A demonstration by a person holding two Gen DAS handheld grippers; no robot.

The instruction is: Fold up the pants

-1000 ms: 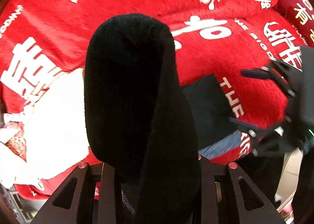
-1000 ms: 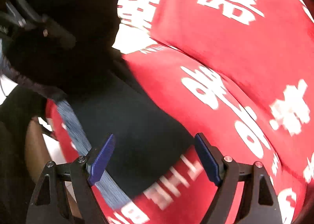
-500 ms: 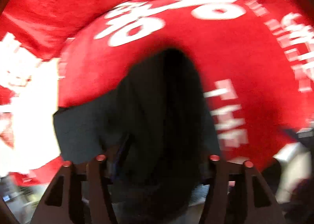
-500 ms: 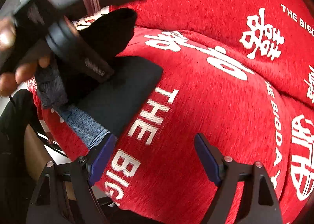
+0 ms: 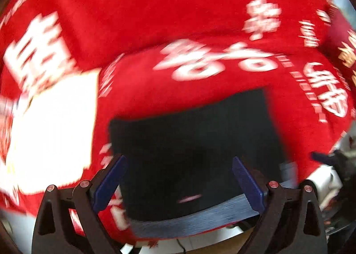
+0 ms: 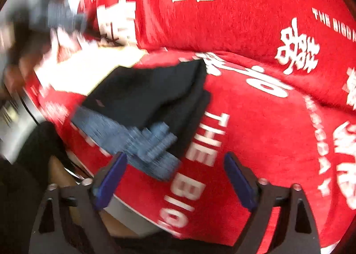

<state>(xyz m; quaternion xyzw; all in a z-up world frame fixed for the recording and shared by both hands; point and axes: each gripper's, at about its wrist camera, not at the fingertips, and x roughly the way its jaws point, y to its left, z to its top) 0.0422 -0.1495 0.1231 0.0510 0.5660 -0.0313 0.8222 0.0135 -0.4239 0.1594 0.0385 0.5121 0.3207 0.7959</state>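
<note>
One red plush cover with white lettering (image 5: 200,22) carries the folded dark pants with a grey-blue waistband (image 5: 195,147). Above them, the left gripper (image 5: 179,178), jaws just opened, holds nothing. Beside them, the right gripper (image 6: 175,178) gapes empty too.

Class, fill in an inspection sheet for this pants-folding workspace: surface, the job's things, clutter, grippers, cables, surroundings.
Surface: red cloth with white lettering.
Job's things: dark pants lying folded in a flat rectangle, blue-grey waistband at the near edge.
Clutter: a white item beside the pants; too blurred to identify.
Grippers: left gripper has just been opening, jaws apart, nothing pinched; right gripper has also just opened further, empty.
Cables: nothing seen.
Surroundings: pale floor below the near edge; blurred.
</note>
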